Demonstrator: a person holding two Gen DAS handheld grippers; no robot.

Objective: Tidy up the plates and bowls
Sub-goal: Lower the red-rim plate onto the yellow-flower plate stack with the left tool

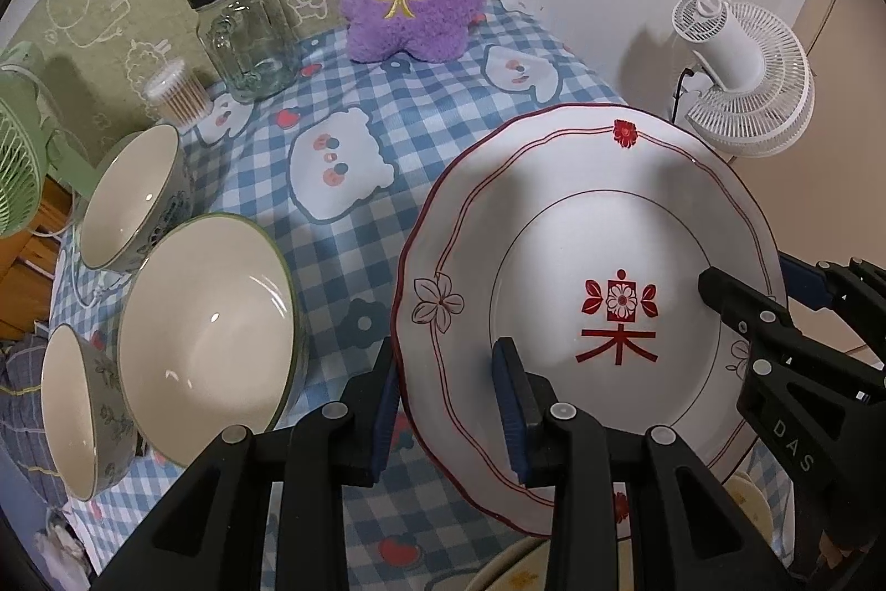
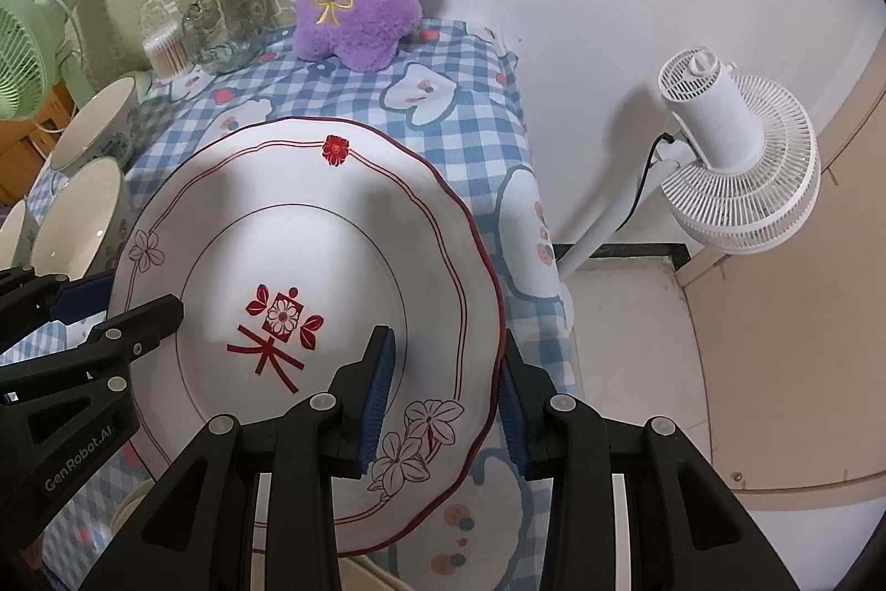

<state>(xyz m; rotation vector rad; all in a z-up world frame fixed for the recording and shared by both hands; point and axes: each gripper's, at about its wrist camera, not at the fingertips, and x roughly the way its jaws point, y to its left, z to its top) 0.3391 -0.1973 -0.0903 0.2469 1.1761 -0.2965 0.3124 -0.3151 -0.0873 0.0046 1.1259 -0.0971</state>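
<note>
The black plastic right gripper [image 1: 742, 292], at the right edge of the left wrist view, bears white letters "DAS". The black plastic left gripper [image 2: 119, 308], at the lower left of the right wrist view, reads "GenRobot.AI". The white, red-rimmed scalloped plate [image 2: 332, 231] carries a red Chinese-style character at its centre.

three bowls [image 1: 205, 336], one plate [image 1: 581, 225], two fans [image 1: 742, 76]
</note>
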